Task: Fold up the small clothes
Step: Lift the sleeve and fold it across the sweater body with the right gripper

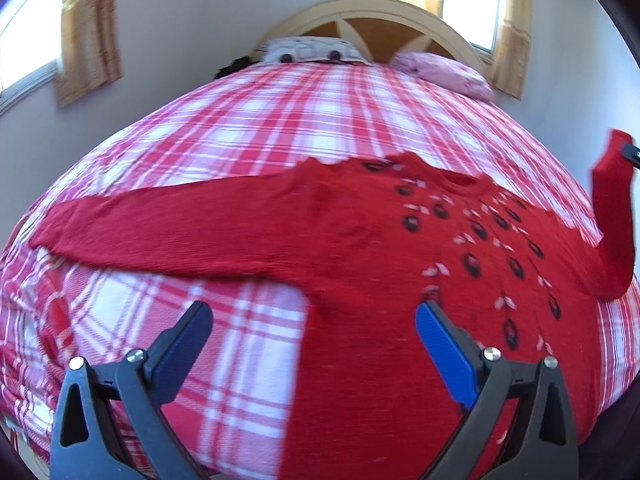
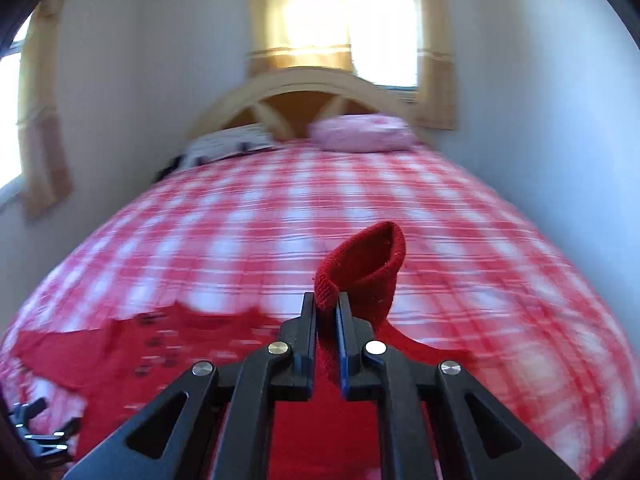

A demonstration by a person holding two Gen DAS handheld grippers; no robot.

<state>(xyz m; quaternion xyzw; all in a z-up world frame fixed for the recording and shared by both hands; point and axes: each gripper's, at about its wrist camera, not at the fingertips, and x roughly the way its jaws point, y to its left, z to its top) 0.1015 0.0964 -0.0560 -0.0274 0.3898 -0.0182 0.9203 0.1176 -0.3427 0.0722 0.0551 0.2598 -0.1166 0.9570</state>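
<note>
Red sweater (image 1: 360,240) spread on the plaid bed (image 1: 248,128).
We see the right gripper (image 2: 327,304) clamped on its raised sleeve cuff (image 2: 360,268); our left gripper (image 1: 314,316) hovers wide apart, empty.

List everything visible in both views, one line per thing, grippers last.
Red knitted sweater: one, red with dark and white motifs, spread on the bed; one sleeve cuff lifted.
Checked bedspread: one, red, pink and white, covering the bed.
Pillows: two, one pink, one white patterned, at the headboard.
Arched wooden headboard: one, cream, against the wall.
Curtains: tan, at the windows.
Left gripper: black, blue pads, open above the sweater.
Right gripper: black, shut on the cuff.
</note>
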